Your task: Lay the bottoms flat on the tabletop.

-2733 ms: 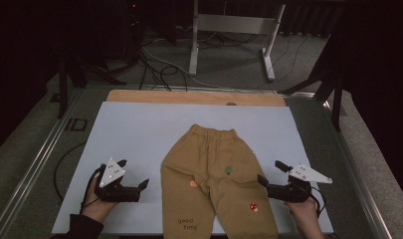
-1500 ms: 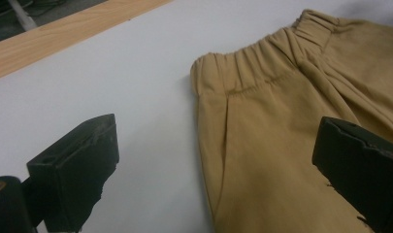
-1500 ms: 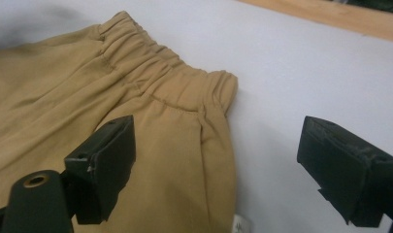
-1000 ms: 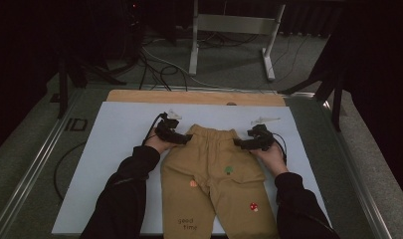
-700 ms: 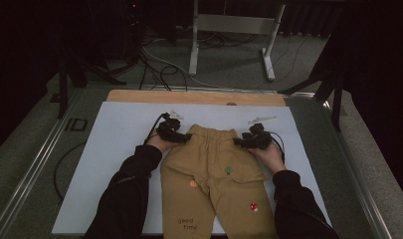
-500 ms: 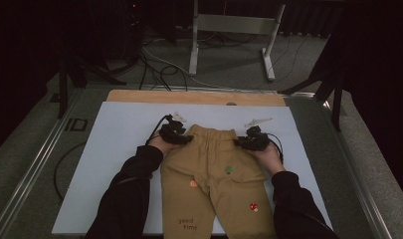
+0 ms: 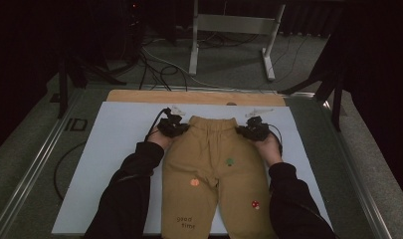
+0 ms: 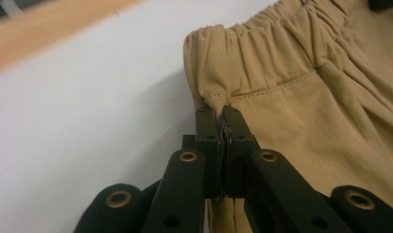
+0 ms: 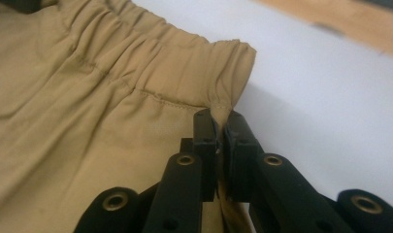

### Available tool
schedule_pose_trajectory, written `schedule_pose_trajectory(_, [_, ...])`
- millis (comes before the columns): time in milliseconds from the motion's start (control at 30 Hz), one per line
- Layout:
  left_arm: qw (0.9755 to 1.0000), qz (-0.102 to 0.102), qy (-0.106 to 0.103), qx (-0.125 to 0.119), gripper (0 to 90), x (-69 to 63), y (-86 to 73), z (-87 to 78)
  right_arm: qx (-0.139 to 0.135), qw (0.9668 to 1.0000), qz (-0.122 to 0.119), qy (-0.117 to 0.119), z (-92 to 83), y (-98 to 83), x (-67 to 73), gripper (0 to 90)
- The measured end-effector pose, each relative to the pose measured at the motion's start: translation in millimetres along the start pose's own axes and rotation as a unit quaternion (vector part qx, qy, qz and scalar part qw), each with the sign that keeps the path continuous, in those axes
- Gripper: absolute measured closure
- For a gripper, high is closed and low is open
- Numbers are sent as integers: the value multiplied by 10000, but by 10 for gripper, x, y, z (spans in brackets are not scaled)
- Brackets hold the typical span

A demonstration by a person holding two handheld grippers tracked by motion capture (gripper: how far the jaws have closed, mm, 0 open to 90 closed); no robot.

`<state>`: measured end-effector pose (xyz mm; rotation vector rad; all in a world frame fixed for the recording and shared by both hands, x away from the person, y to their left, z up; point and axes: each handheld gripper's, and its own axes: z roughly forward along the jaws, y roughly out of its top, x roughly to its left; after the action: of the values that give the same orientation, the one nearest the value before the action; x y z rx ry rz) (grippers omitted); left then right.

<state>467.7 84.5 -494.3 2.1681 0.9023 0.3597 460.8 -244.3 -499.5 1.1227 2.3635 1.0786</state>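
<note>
A pair of tan cotton trousers with an elastic waistband [image 7: 211, 164] is laid flat on a pale blue-white sheet [image 7: 114, 144] covering the table, waistband at the far end, legs running toward the person. Small coloured motifs and the printed words "good time" are seen on the legs. The left side seam, just below the waistband, is pinched between the closed jaws of the left gripper [image 8: 222, 114]; the right side seam is likewise clamped by the right gripper [image 9: 218, 119]. A strip of bare wooden board [image 7: 194, 97] is exposed beyond the sheet. Farther off, cables [image 7: 154, 67] and what appears to be a white metal stand [image 7: 234, 25] are set on the dim floor.
</note>
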Motion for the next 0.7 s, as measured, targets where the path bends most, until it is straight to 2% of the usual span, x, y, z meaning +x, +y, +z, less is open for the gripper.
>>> schedule_pose_trajectory(67, [9999, 55, 103, -48, 887, 20, 66, -14, -40, 9999, -74, -121, 7, 83, -30, 859])
schedule_pose_trajectory(133, [9997, 112, 209, -92, 888, 52, 122, -25, -100, 9998, -21, -146, 18, 167, -48, 859])
schedule_pose_trajectory(367, [9981, 108, 553, -247, 887, 249, 246, -33, -186, 9993, 70, -311, 133, 415, -83, 859])
schedule_pose_trajectory(400, [9980, 138, 586, -212, 887, 266, 262, -28, -168, 9992, 50, -354, 169, 449, -88, 858])
schedule_pose_trajectory(433, [9970, 245, 709, -170, 887, 287, 288, -17, -144, 9992, 69, -378, 186, 473, -88, 859])
schedule_pose_trajectory(500, [9961, 282, 829, -120, 887, 332, 332, -17, -197, 9987, 257, -394, 224, 528, -98, 859])
schedule_pose_trajectory(533, [9959, 260, 861, -129, 886, 354, 344, -22, -205, 9983, 373, -398, 253, 568, -87, 859])
schedule_pose_trajectory(567, [9956, 225, 902, -107, 887, 389, 360, -36, -208, 9981, 389, -427, 274, 590, -75, 859])
schedule_pose_trajectory(600, [9957, 189, 906, -99, 887, 412, 362, -39, -243, 9976, 547, -356, 298, 622, -66, 859])
schedule_pose_trajectory(633, [9963, 91, 850, -12, 880, 458, 359, -35, -266, 9966, 668, -393, 364, 675, -31, 852])
schedule_pose_trajectory(667, [9964, 58, 850, -16, 880, 477, 352, -37, -266, 9966, 668, -393, 364, 675, -31, 852])
schedule_pose_trajectory(700, [9959, -12, 905, -92, 776, 488, 340, -37, -160, 9966, 594, -550, 427, 715, 3, 753])
